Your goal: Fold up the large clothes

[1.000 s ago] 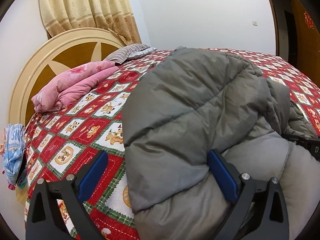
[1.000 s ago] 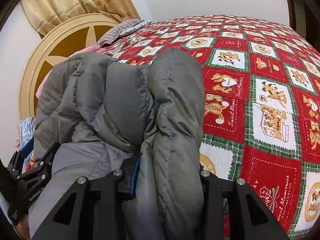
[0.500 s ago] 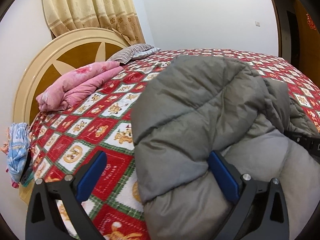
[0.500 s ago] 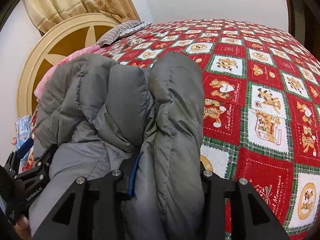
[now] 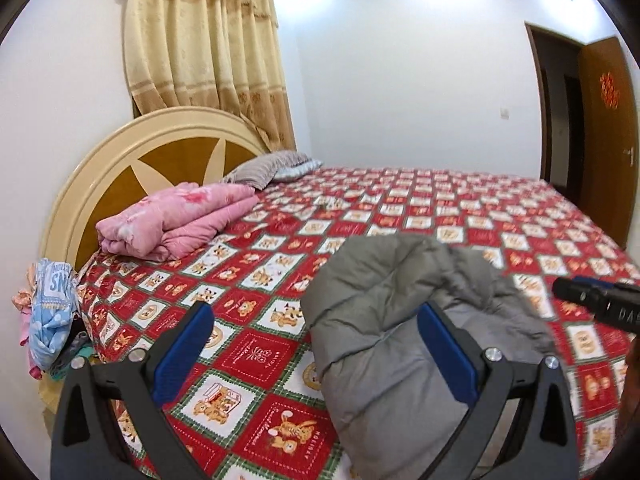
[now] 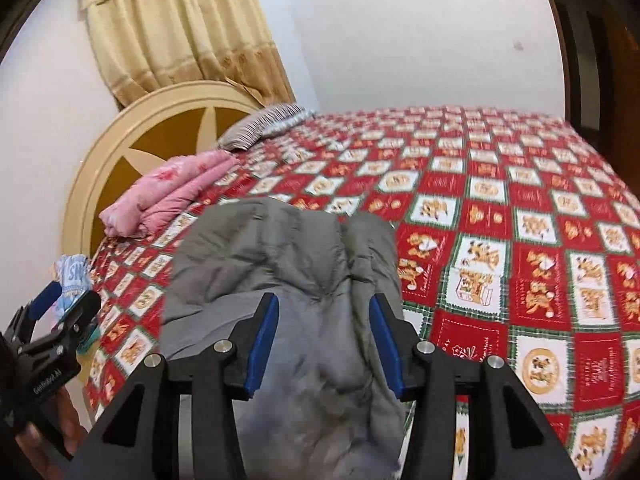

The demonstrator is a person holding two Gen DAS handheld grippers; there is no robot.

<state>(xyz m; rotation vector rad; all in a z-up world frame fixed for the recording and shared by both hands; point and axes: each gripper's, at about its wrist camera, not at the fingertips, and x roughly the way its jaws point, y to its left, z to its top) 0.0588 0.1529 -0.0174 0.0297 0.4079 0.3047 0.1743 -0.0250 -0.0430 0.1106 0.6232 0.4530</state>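
A grey puffy jacket (image 5: 400, 320) (image 6: 296, 264) lies folded in a bundle near the front edge of the bed's red checked cover (image 5: 440, 208). My left gripper (image 5: 316, 344) hovers open and wide above the jacket's left edge, with its right pad over the grey cloth and its left pad over the cover. My right gripper (image 6: 324, 348) hangs above the jacket's near end. Its jaws are opening, the grey cloth shows between the blue pads, and they do not press on it. The left gripper (image 6: 66, 304) also shows at the lower left, held by a hand.
A folded pink quilt (image 5: 176, 224) and a striped pillow (image 5: 268, 166) lie by the round headboard (image 5: 132, 148). Blue and pink clothes (image 5: 50, 312) hang off the bed's left corner. A curtain (image 5: 208, 48) hangs behind, and a brown door (image 5: 604, 132) stands at the right.
Both grippers have risen and pulled back from the jacket. The right jaws, which were shut on a fold of the jacket, have spread and let it go.
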